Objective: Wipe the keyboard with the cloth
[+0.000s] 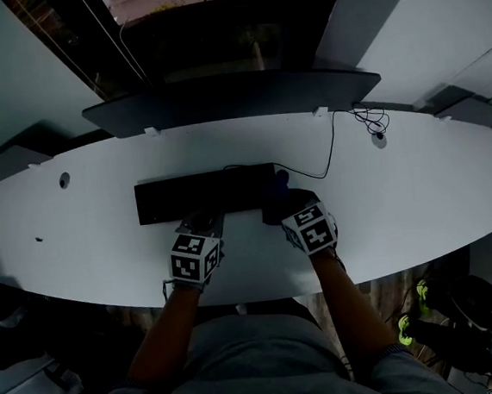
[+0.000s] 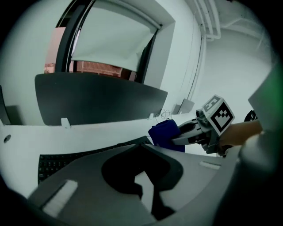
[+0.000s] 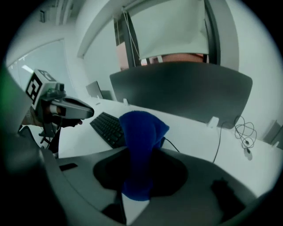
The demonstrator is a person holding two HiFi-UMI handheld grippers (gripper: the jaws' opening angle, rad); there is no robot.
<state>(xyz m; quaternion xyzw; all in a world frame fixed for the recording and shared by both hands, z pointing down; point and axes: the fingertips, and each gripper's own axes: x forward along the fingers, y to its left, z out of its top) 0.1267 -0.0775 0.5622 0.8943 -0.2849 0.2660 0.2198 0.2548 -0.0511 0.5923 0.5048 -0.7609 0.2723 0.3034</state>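
White curved desk (image 1: pixel 76 225), dark divider panel (image 1: pixel 228 100), blinded window (image 3: pixel 172 31)

keyboard (image 1: pixel 204 193) 1 | cloth (image 3: pixel 140 145) 1 | left gripper (image 1: pixel 200 225) 1 | right gripper (image 1: pixel 281 201) 1 | desk (image 1: pixel 419 192) 1 | cable (image 1: pixel 331 151) 1

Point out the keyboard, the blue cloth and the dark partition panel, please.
keyboard (image 1: pixel 195 194): head view, middle of its key field.
blue cloth (image 3: pixel 140 141): right gripper view, middle of the bunched fold.
dark partition panel (image 1: pixel 228 101): head view, centre of its upper face, behind the desk.

office: desk (image 1: pixel 418 184), keyboard (image 1: pixel 202 193), divider (image 1: pixel 228 98)
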